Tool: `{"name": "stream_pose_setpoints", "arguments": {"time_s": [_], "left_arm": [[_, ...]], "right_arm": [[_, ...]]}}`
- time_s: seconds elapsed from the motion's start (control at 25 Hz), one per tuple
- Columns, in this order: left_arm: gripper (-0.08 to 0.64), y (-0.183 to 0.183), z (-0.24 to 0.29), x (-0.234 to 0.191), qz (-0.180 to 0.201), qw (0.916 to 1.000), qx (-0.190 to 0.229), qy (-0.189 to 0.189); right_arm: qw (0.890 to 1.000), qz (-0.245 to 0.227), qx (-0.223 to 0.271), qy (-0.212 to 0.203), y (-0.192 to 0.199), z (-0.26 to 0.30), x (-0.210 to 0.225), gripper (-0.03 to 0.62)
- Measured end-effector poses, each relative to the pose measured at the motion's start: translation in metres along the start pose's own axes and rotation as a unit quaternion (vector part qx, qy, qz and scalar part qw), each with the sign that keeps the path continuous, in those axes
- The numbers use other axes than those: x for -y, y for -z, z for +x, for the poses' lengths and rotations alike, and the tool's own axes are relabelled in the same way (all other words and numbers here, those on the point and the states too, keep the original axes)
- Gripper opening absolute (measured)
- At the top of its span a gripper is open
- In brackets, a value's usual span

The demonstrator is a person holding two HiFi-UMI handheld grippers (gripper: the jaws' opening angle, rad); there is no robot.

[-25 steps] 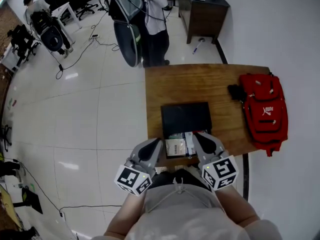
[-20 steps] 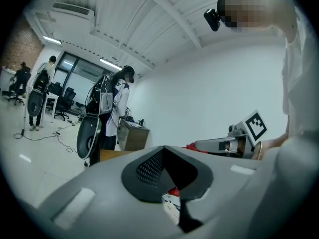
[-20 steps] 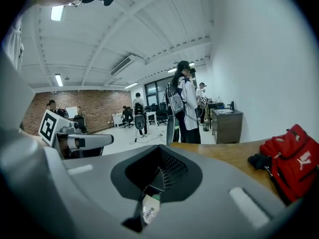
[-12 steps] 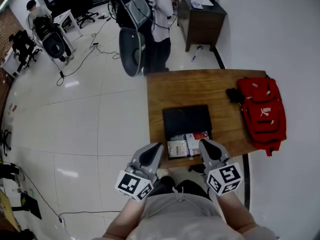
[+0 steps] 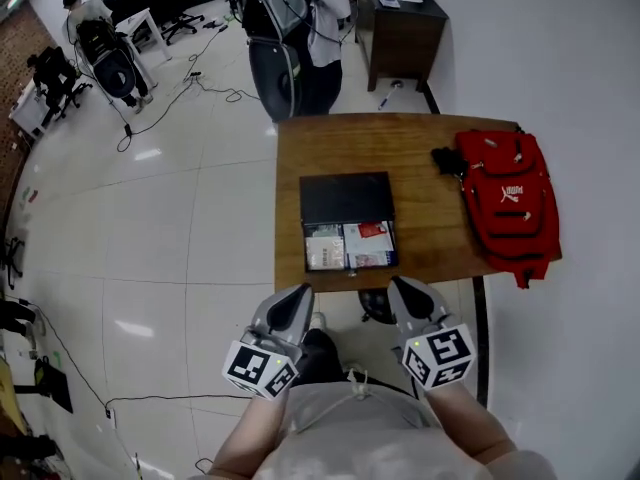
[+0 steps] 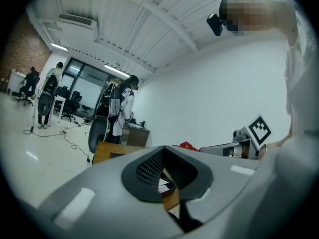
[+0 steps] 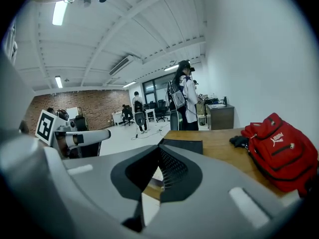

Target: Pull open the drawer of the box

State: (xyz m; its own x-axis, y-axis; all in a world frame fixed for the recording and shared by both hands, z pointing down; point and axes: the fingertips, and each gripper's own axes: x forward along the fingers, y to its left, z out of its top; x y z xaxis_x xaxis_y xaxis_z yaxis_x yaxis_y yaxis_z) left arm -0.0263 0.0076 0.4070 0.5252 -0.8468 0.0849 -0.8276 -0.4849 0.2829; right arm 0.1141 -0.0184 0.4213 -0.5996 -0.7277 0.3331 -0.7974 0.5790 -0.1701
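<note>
The black box (image 5: 346, 198) lies on the wooden table (image 5: 430, 233), and its drawer (image 5: 350, 246) stands pulled out toward me with papers and small packets inside. Both grippers hang off the table's near edge, apart from the drawer. My left gripper (image 5: 298, 294) is shut with nothing in it. My right gripper (image 5: 400, 288) is shut and also holds nothing. The right gripper view looks over its shut jaws (image 7: 158, 176) toward the box (image 7: 182, 146). In the left gripper view the left gripper (image 6: 167, 176) hides most of the table.
A red backpack (image 5: 505, 203) lies at the table's right end, a small black item (image 5: 447, 160) beside it. Beyond the far edge a person (image 5: 320, 18) stands by a chair (image 5: 270, 73) and a dark desk (image 5: 400, 23). Cables run across the white floor at the left.
Both grippers have drawn back from the drawer's front to off the table's near edge. The drawer stays open.
</note>
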Motion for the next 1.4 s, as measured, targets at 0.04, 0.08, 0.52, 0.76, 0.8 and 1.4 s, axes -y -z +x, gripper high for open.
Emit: {"name": "stream_pose_setpoints", "arguments": {"time_s": [0.04,0.08,0.52,0.76,0.8,1.4], "left_arm": [[0.006,0.003,-0.004,0.009,0.001,1.0,0.0,-0.001],[0.006,0.005,-0.008,0.018,0.003,1.0,0.0,-0.001],[0.006,0.013,-0.038,0.067,0.014,0.9998,0.006,-0.009],[0.006,0.004,-0.037,0.065,0.024,0.9997,0.005,0.007],[0.006,0.002,-0.037,0.065,0.024,0.9996,0.007,0.01],[0.006,-0.01,-0.04,0.068,0.032,0.9989,0.01,0.033]], "right_arm": [[1.0,0.0,-0.001,-0.004,0.004,-0.008,-0.001,0.006],[1.0,0.0,-0.002,-0.008,0.009,-0.016,-0.003,0.006],[0.998,-0.041,0.04,-0.026,0.007,-0.075,-0.032,0.006],[0.998,-0.037,0.039,-0.026,0.005,-0.081,-0.045,0.006],[0.998,-0.039,0.039,-0.028,0.004,-0.082,-0.048,0.006],[0.997,-0.054,0.041,-0.029,-0.002,-0.07,-0.06,0.006]]}}
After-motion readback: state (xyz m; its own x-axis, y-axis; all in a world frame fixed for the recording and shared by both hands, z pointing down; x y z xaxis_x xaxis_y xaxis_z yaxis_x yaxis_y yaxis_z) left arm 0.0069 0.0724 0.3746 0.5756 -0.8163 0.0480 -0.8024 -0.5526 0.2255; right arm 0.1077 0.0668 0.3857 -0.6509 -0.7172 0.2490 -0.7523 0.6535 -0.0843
